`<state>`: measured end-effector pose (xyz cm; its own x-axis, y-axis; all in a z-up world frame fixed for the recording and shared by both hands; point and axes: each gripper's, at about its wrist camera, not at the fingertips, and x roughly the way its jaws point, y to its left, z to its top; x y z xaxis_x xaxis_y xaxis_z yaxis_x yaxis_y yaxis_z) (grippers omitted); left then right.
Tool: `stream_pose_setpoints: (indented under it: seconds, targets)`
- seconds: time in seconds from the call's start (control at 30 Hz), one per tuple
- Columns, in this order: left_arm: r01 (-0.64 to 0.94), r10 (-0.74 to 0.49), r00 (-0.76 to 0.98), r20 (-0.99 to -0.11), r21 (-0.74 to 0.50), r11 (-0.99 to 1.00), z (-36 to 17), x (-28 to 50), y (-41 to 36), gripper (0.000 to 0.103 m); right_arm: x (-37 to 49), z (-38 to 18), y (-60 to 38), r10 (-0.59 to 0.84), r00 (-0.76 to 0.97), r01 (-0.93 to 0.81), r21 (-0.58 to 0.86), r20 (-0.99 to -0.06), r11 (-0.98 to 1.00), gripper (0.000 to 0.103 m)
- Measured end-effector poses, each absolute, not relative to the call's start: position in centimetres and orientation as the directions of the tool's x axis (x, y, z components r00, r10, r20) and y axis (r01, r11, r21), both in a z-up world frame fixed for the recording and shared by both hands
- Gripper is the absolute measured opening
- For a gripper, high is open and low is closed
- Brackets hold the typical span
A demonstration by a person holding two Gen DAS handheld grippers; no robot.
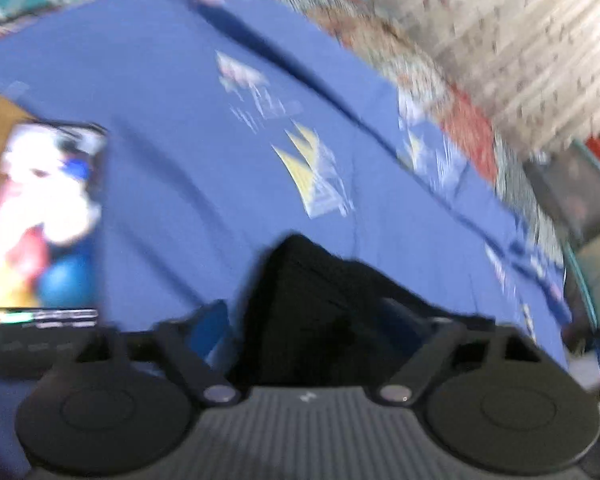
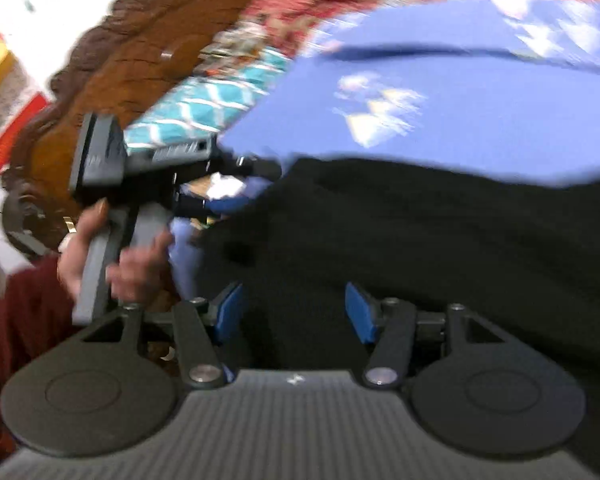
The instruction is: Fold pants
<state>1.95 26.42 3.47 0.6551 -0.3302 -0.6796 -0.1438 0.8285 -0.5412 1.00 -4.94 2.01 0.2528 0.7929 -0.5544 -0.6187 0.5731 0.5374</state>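
Note:
The black pants (image 2: 440, 240) lie on a blue bedsheet (image 2: 480, 92). In the right wrist view my right gripper (image 2: 294, 312) has its blue pads (image 2: 358, 312) spread wide, with black cloth lying between them. The left gripper shows there at the left (image 2: 236, 184), held by a hand, at the pants' edge. In the left wrist view a bunched peak of black pants (image 1: 320, 300) fills the space between my left gripper's fingers (image 1: 312, 320); one blue pad (image 1: 214, 328) shows at the left and the other is hidden by cloth. Both views are motion-blurred.
A smartphone with a lit screen (image 1: 40, 216) lies on the sheet at the left. A teal patterned cloth (image 2: 204, 108) and a red patterned blanket (image 2: 320, 0) lie at the sheet's far edge. A carved wooden headboard (image 2: 132, 64) stands behind.

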Motion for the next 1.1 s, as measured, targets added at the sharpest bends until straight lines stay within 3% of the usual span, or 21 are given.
stream_pose_setpoints:
  seconds: [0.03,0.1,0.2,0.23,0.3,0.37,0.47,0.53,0.57,0.63,0.77,0.87,0.93,0.97,1.0,1.03,1.07,1.1]
  targets:
    - [-0.116,-0.334,0.637,-0.695,-0.515,0.849,3.0,2.3,25.5,0.007,0.9,1.0,-5.8,0.771,0.262,-0.584,0.54,-0.581,0.606,0.059]
    - [-0.14,-0.244,0.685,-0.686,-0.453,0.88,3.5,2.0,24.8,0.007,1.2,-1.2,-7.0,0.724,0.249,-0.5,0.555,-0.643,0.665,0.056]
    - [-0.223,-0.127,0.792,-0.597,-0.477,0.85,5.0,0.9,26.9,0.007,0.7,-1.6,-6.3,0.745,0.247,-0.496,0.58,-0.619,0.646,0.056]
    - [-0.246,-0.145,0.784,-0.604,-0.516,0.82,4.6,1.0,27.5,0.007,0.6,-1.4,-5.7,0.742,0.245,-0.513,0.566,-0.624,0.645,0.056]
    - [-0.294,-0.118,0.743,-0.659,-0.479,0.827,3.5,1.6,26.8,0.008,0.5,-1.4,-5.0,0.741,0.232,-0.539,0.551,-0.63,0.637,0.059]
    - [-0.305,-0.098,0.704,-0.704,-0.424,0.853,3.1,1.3,25.8,0.017,0.0,-0.9,-4.5,0.737,0.221,-0.591,0.514,-0.638,0.622,0.061]
    - [-0.314,-0.058,0.709,-0.703,-0.388,0.867,4.6,-0.8,25.8,0.047,0.0,0.4,-5.7,0.764,0.228,-0.609,0.524,-0.603,0.595,0.059]
    - [-0.329,-0.028,0.735,-0.678,-0.393,0.859,5.9,-2.4,26.4,0.049,0.2,1.1,-8.5,0.768,0.293,-0.592,0.523,-0.57,0.614,0.059]
    - [-0.34,-0.025,0.748,-0.663,-0.416,0.844,6.8,-3.3,26.9,0.045,0.2,1.5,-9.9,0.756,0.338,-0.579,0.509,-0.56,0.636,0.059]
    - [-0.315,-0.052,0.786,-0.616,-0.471,0.824,8.6,-4.2,27.2,0.044,0.2,1.8,-12.9,0.718,0.428,-0.528,0.492,-0.549,0.692,0.059]
    - [-0.102,-0.21,0.806,-0.553,-0.479,0.872,11.1,-3.6,22.3,0.041,1.1,0.9,-18.0,0.629,0.549,-0.38,0.506,-0.55,0.774,0.058]
    - [0.043,-0.336,0.735,-0.59,-0.453,0.89,10.2,-2.1,17.2,0.041,1.4,0.3,-20.0,0.579,0.601,-0.306,0.511,-0.55,0.803,0.055]
    - [0.084,-0.332,0.67,-0.664,-0.376,0.923,8.3,-1.3,14.1,0.041,1.4,-0.9,-22.4,0.467,0.629,-0.205,0.446,-0.622,0.871,0.054]
    - [0.081,-0.302,0.636,-0.71,-0.328,0.941,7.2,-1.0,13.2,0.041,1.2,-1.7,-24.5,0.393,0.632,-0.138,0.402,-0.668,0.905,0.049]
    - [0.063,-0.252,0.587,-0.77,-0.267,0.962,5.8,-0.7,12.6,0.039,1.0,-2.7,-27.2,0.365,0.623,-0.083,0.406,-0.692,0.91,0.023]
    - [0.05,-0.207,0.533,-0.821,-0.214,0.976,4.5,-0.7,12.4,0.034,0.3,-3.3,-29.3,0.38,0.621,-0.046,0.452,-0.686,0.891,0.013]
    - [0.057,-0.192,0.514,-0.836,-0.19,0.98,3.8,-1.2,12.3,0.027,-0.4,-3.5,-31.4,0.388,0.618,0.0,0.494,-0.683,0.87,0.005]
    - [0.082,-0.203,0.535,-0.82,-0.188,0.979,3.9,-2.2,12.5,0.027,-1.4,-3.6,-33.4,0.4,0.617,0.026,0.525,-0.678,0.85,0.004]
